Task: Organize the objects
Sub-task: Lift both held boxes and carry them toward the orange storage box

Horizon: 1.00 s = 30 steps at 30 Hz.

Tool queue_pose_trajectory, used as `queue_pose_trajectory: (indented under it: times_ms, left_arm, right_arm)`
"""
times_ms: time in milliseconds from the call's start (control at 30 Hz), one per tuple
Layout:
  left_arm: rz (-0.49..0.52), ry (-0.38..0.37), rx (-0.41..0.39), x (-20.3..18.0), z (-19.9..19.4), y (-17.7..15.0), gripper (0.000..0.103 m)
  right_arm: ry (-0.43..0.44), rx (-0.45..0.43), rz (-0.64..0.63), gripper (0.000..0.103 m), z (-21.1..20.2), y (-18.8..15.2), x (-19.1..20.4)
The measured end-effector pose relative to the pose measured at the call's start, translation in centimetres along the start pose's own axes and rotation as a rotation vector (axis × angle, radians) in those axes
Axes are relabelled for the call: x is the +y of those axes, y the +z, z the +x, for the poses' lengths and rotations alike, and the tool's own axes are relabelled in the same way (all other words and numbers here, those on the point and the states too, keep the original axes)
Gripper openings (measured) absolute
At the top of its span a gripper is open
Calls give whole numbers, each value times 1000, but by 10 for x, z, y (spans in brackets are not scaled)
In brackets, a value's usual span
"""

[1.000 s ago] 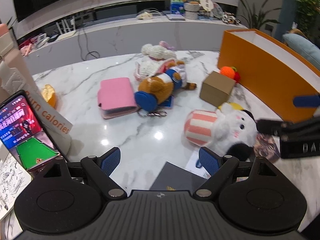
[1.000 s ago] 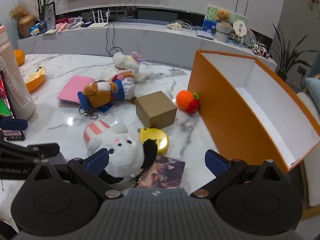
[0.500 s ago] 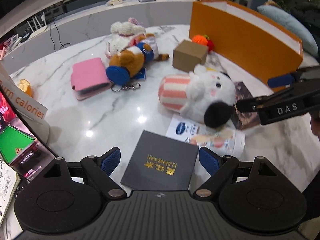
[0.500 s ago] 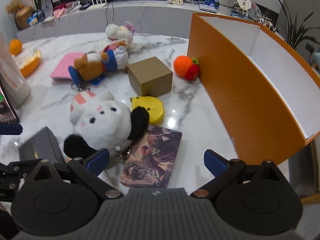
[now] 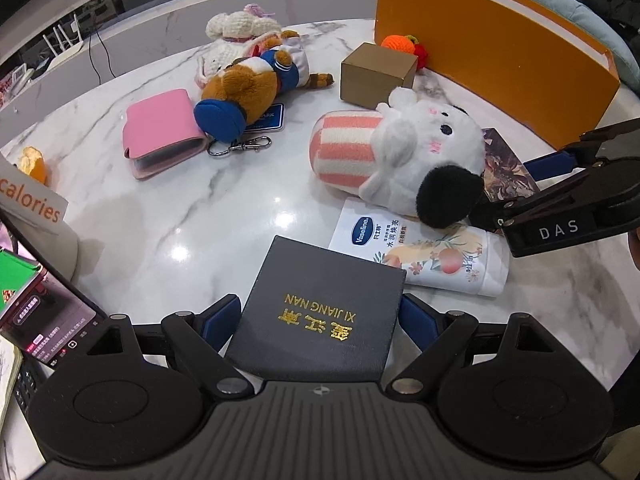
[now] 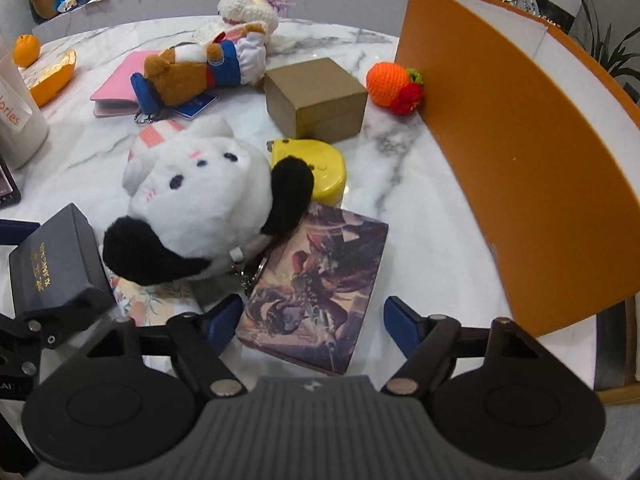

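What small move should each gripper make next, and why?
Probably close both. The left gripper is open astride the black gift box; the right gripper is open around the illustrated card box's near end. Neither is gripped yet.

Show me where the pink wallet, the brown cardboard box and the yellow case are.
pink wallet (image 5: pixel 162 126), left wrist view, on its top cover.
brown cardboard box (image 6: pixel 314 82), right wrist view, on its lid.
yellow case (image 6: pixel 318 160), right wrist view, on its top.
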<state>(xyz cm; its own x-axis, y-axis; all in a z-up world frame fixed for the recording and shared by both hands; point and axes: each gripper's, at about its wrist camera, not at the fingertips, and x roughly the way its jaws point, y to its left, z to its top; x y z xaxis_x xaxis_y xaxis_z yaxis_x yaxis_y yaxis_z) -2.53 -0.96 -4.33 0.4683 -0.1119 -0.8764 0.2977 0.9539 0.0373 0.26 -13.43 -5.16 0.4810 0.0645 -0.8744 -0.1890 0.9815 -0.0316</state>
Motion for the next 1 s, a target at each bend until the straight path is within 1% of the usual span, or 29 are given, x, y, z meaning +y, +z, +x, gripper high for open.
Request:
queue_pose_trajectory:
  times_ms: [300, 367, 433, 533, 567, 633, 833, 1000]
  left_arm:
    - [2, -3, 0, -1, 5, 0, 101]
    - [-5, -9, 8, 0, 8, 0, 101]
    - [-8, -17, 36, 1, 12, -1, 100]
    - [-7, -24, 26, 1, 12, -2, 99]
    - [0, -22, 24, -1, 12, -2, 98]
    - [-1, -26, 22, -1, 11, -2, 95]
    - [-17, -30, 17, 2, 9, -4, 94]
    - [-66, -41, -6, 10, -1, 1, 94]
  right_arm:
    - [18, -11, 9, 77, 4, 3, 0]
    - [19, -16, 7, 78, 5, 3, 0]
    - [21, -18, 4, 78, 5, 3, 0]
    - [24, -22, -3, 78, 5, 3, 0]
    - [26, -23, -5, 77, 5, 3, 0]
    - [30, -27, -17, 70, 4, 4, 2]
    - [30, -15, -26, 68, 3, 5, 0]
    - [30, -19, -14, 65, -4, 1, -6]
